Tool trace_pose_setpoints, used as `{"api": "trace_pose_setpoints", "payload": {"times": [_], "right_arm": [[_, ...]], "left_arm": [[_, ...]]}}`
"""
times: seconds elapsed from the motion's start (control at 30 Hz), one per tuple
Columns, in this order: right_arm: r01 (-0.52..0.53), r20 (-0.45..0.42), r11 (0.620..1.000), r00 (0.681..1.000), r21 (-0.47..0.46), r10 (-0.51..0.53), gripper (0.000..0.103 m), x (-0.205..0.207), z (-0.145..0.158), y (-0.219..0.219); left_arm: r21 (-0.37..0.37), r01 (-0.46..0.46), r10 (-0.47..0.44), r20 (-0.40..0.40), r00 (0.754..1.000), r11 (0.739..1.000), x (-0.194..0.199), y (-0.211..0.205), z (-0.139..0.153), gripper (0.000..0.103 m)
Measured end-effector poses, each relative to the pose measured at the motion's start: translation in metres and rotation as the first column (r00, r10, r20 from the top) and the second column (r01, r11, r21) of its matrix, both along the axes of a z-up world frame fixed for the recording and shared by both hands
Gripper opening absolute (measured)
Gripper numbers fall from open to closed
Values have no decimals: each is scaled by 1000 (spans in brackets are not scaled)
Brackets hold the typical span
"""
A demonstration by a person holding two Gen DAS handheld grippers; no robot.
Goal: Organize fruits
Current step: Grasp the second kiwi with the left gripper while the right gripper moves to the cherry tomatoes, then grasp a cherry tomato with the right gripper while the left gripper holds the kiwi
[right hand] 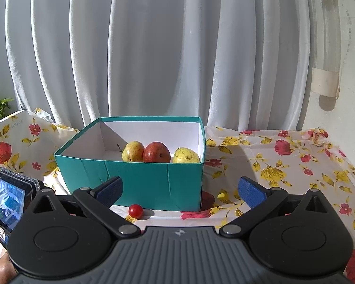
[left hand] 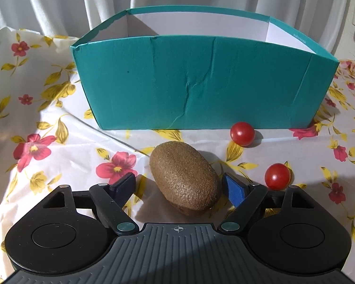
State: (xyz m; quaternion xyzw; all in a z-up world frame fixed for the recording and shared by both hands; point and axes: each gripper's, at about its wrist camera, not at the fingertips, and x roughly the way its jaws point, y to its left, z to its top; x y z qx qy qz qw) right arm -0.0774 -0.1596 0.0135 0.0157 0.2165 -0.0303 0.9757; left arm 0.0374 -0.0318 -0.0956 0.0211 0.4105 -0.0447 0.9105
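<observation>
Through the left wrist camera we see our left gripper point(left hand: 178, 184) low over the tabletop point(left hand: 78, 146), which is covered by a white cloth printed with red and yellow flowers. A brown kiwi point(left hand: 184, 177) lies on the cloth between its jaws. The jaws stand partly apart: the right pad looks just beside the kiwi's skin, possibly touching it, while a clear gap remains on the left, so the fruit is bracketed but not clamped. Two cherry tomatoes sit to the right of the kiwi: the nearer tomato point(left hand: 277, 176) close to the right finger, the farther tomato point(left hand: 242, 133) just in front of the teal box point(left hand: 201, 87). The box stands beyond the kiwi, its creased front wall facing us, its white inside only partly visible from here.

Through the right wrist camera, our right gripper point(right hand: 180, 190) hangs above the tabletop with its jaws wide and nothing between them. From this higher angle we look into the box, where three fruits rest in a row against the near wall: a yellow-green pear point(right hand: 132, 152) on the left, a red apple point(right hand: 156, 152) touching it in the middle, and a yellow speckled fruit point(right hand: 186, 155) on the right. A white curtain point(right hand: 153, 47) hangs behind everything. At the left edge a small screen device point(right hand: 9, 201) shows.
</observation>
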Motion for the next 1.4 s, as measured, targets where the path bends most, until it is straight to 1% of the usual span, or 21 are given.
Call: {"api": "trace_pose_setpoints", "payload": {"times": [0.13, 0.27, 0.33, 0.37, 0.4, 0.43, 0.7, 0.8, 0.87, 1.0, 1.1, 1.2, 1.4], "right_arm": [[2, -10, 1000, 1000, 9, -2, 103, 4, -2, -2], [-4, -16, 1000, 1000, 13, 4, 103, 6, -4, -3], [-6, -19, 1000, 1000, 16, 6, 103, 7, -4, -2], [-6, -20, 1000, 1000, 16, 7, 103, 7, -4, -3], [-4, -21, 1000, 1000, 15, 4, 103, 8, -5, -2], [-3, -23, 1000, 1000, 14, 4, 103, 8, -5, -3], [13, -46, 1000, 999, 21, -12, 103, 11, -9, -6], [16, -49, 1000, 999, 16, -15, 103, 12, -10, -6], [21, -48, 1000, 999, 7, -20, 103, 13, -12, -5], [31, -44, 999, 999, -10, -31, 103, 15, -15, -3], [36, -45, 998, 998, -42, -38, 103, 19, -20, 1], [32, -62, 997, 997, -75, -37, 103, 24, -30, 7], [-6, -111, 997, 994, -83, -3, 103, 36, -58, 19]], "left_arm": [[1, -4, 4, -2, 1000, 1000, 1, 0, 0, 85], [4, 3, -3, 1, 1000, 1000, 2, -2, 0, 82], [5, 15, -15, 10, 1000, 1000, 2, -3, 1, 78], [4, 19, -19, 12, 1000, 1000, 1, -4, 1, 74], [0, 21, -21, 14, 1000, 1000, 0, -4, 2, 66], [4, 28, -28, 17, 999, 1000, 0, -5, 3, 65], [-24, 35, -35, 5, 999, 999, 2, -1, 5, 60], [-59, 28, -29, -16, 999, 998, 3, 7, 9, 60], [-63, 26, -26, -7, 1000, 998, 2, 11, 14, 60], [-74, 23, -21, 40, 999, 997, -4, 19, 32, 60], [-80, 17, -10, 77, 997, 997, -10, 26, 46, 60], [-74, 9, -2, 103, 995, 997, -16, 32, 61, 60], [-76, -20, 31, 144, 989, 997, -25, 48, 80, 60]]}}
